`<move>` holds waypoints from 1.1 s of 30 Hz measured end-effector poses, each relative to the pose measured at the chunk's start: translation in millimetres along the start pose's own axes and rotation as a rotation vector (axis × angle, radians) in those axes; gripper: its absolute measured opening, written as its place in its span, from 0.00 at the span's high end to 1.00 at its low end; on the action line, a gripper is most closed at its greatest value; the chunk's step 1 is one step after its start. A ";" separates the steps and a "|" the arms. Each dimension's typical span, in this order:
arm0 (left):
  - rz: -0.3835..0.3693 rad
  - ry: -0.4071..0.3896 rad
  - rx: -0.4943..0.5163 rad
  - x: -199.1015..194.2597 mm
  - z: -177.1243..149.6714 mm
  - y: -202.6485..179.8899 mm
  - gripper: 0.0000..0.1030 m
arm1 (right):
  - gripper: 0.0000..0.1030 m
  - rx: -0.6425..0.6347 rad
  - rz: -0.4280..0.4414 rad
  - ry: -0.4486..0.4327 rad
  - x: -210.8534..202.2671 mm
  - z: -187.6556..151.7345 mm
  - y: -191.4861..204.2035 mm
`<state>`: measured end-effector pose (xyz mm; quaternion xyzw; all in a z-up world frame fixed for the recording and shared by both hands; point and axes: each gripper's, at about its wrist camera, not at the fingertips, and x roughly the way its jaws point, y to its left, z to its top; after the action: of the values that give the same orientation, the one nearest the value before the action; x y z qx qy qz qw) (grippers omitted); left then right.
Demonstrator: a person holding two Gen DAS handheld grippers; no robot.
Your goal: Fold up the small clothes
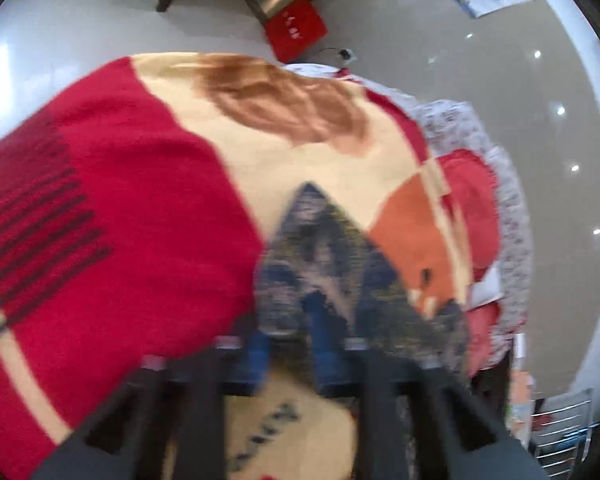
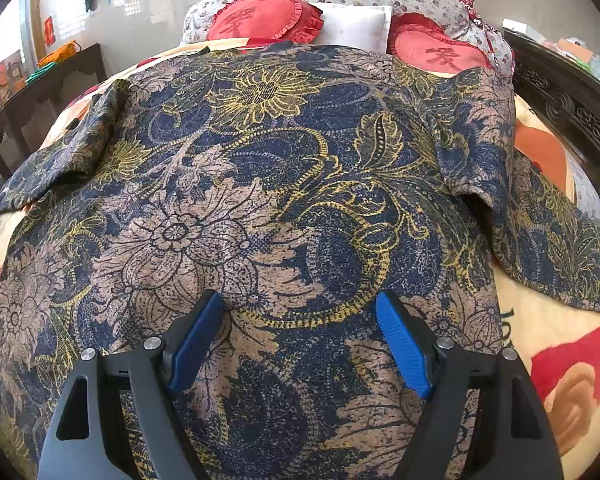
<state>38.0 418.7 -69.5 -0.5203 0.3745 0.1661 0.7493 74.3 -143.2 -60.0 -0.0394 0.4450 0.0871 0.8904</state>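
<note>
shirt on blanket, cushions behind

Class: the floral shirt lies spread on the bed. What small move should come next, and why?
Probably lift and carry the pinched corner across. The left gripper is shut on a peak of the floral shirt, while the right gripper stands open over flat cloth.

Ahead of your right gripper the floral shirt lies flat and open. Two red heart cushions and a white pillow block the far end; a carved dark bed frame walls the right.
</note>
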 end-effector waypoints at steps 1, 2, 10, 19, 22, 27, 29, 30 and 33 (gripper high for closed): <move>-0.001 0.003 0.005 -2.3 0.1 0.9 0.93 | 0.49 0.000 -0.001 0.001 0.1 -0.1 0.0; 0.017 -0.008 0.029 -8.2 0.6 -3.5 0.93 | 0.49 -0.001 -0.001 0.000 -0.1 -0.3 0.2; -0.118 -0.341 0.251 -121.7 2.9 -97.5 0.94 | 0.49 0.000 -0.001 -0.001 -0.7 -0.5 0.9; -0.604 -0.099 0.604 -98.2 -98.6 -275.7 0.94 | 0.49 0.012 0.011 -0.002 -1.7 -0.1 -1.9; -0.637 0.054 0.671 -38.4 -157.3 -317.3 0.94 | 0.49 0.031 0.023 -0.005 -6.9 -1.9 -5.4; -0.635 0.280 0.691 66.7 -251.1 -351.8 0.94 | 0.49 0.021 0.013 0.003 -16.7 -14.7 -9.7; -0.626 0.344 0.695 98.5 -286.3 -354.8 0.94 | 0.49 0.008 0.013 -0.016 -18.7 -22.4 -14.0; -0.620 0.372 0.691 112.3 -297.8 -355.2 0.94 | 0.48 0.018 0.017 -0.023 -19.0 -24.5 -16.8; -0.569 0.432 0.707 149.9 -328.1 -352.1 0.94 | 0.46 0.040 0.025 -0.021 -15.4 -24.0 -22.6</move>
<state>235.0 -41.1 -7.3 -0.3383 0.3977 -0.2933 0.8009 50.7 -170.8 -62.2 -0.0150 0.4377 0.0899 0.8945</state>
